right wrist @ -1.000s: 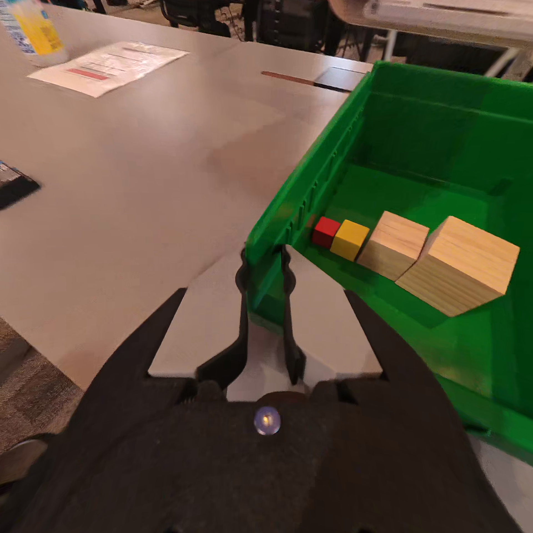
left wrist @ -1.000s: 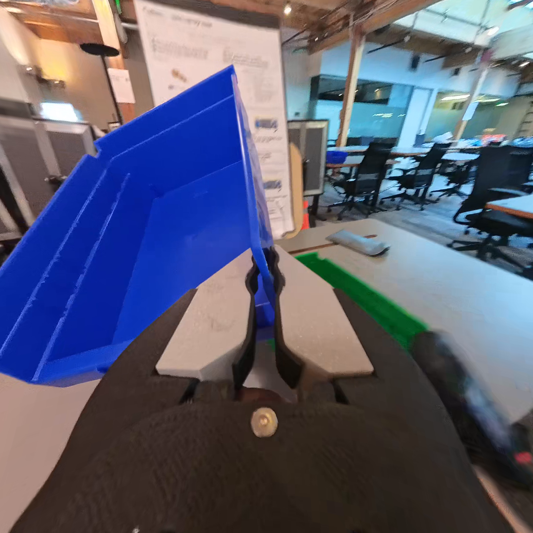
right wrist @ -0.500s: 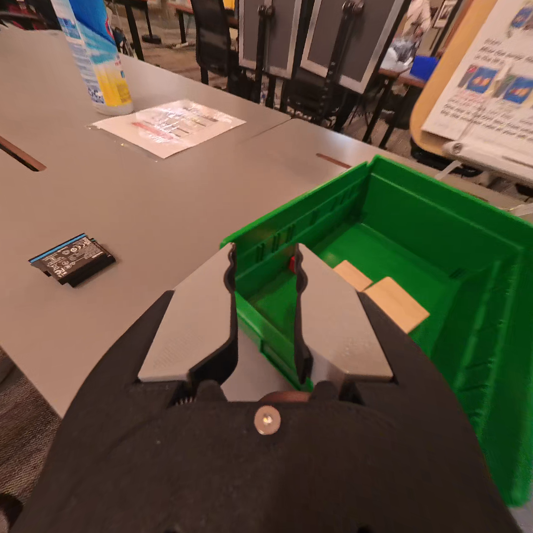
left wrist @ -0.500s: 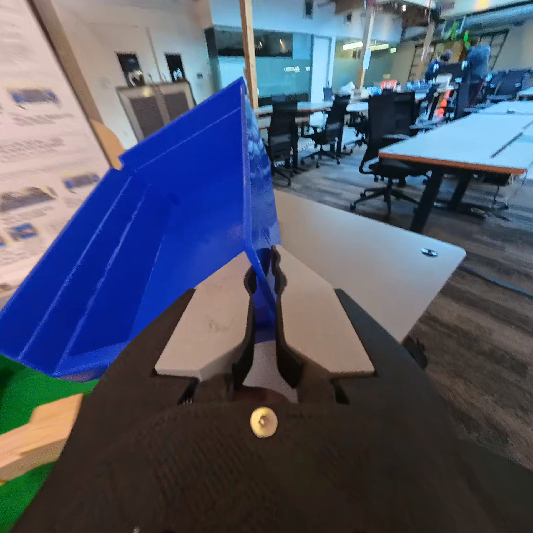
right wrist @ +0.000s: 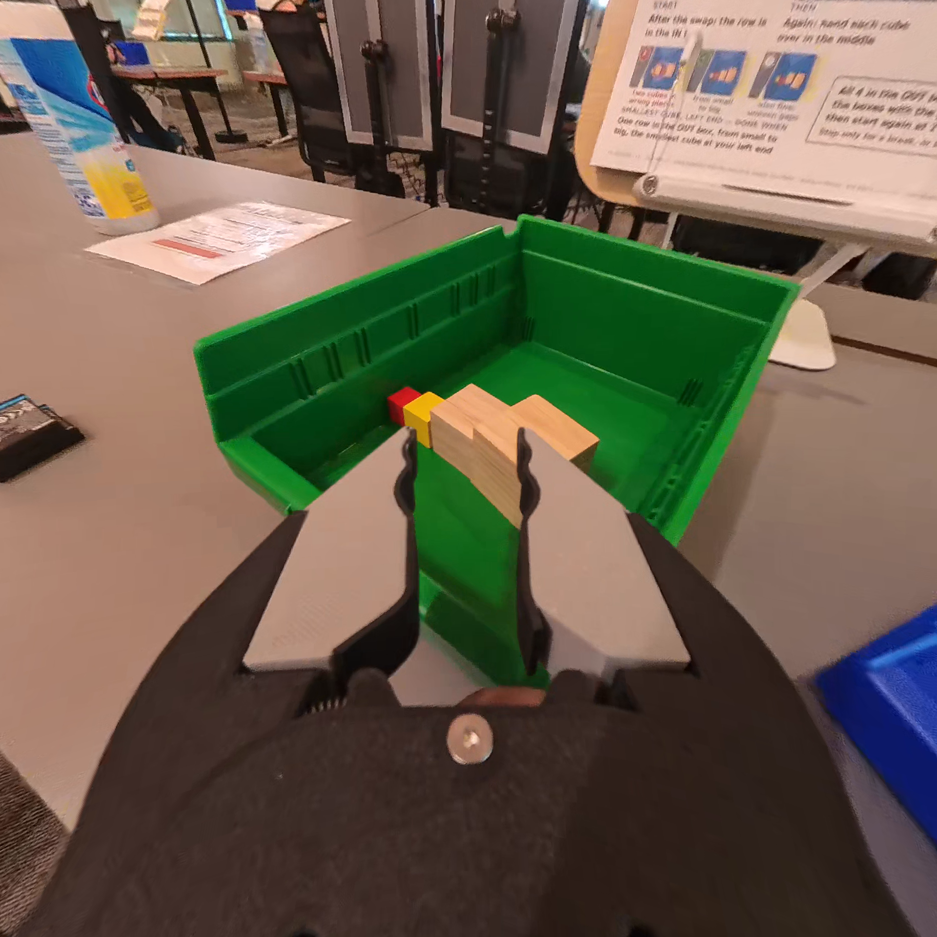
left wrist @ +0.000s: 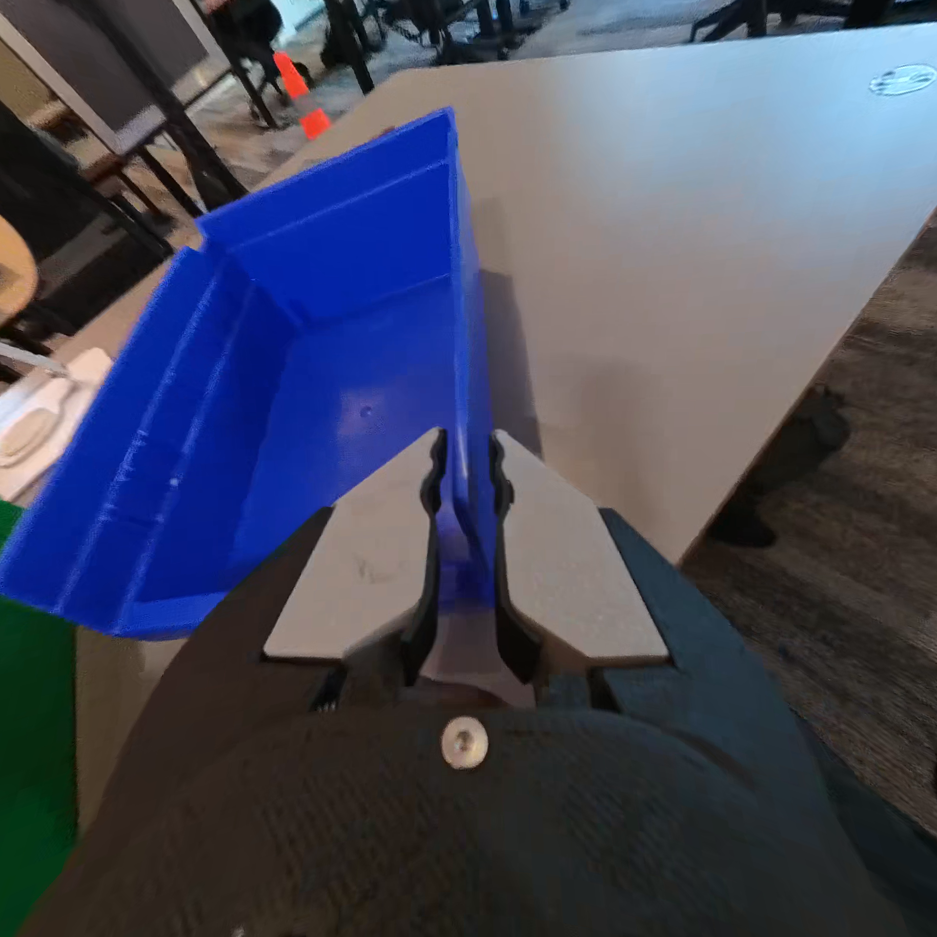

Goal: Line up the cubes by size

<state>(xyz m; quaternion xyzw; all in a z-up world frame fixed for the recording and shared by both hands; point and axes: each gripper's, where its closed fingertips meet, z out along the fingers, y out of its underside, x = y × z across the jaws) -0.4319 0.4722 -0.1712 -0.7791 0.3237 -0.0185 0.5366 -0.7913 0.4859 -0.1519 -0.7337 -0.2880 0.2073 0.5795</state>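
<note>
A green bin [right wrist: 355,329] stands on the grey table and holds a row of cubes: red [right wrist: 403,400], yellow [right wrist: 421,413], a mid-size wooden one [right wrist: 456,431] and a large wooden one [right wrist: 552,431], touching side by side. My right gripper [right wrist: 464,438] is open and empty, hovering over the bin's near edge. An empty blue bin [left wrist: 304,405] rests on the table. My left gripper [left wrist: 465,441] straddles its right wall with the jaws slightly apart. A corner of the blue bin also shows in the right wrist view [right wrist: 887,710].
A wipes canister [right wrist: 76,137], a laminated sheet [right wrist: 218,241] and a black pack [right wrist: 30,436] lie left of the green bin. A poster on a stand [right wrist: 760,91] is behind it. The table edge [left wrist: 760,456] and floor are to the blue bin's right. The green bin's side [left wrist: 30,710] is at left.
The blue bin has come down from a tilted lift onto the table, and my left jaws have loosened on its wall. My right gripper has let go of the green bin's wall and opened.
</note>
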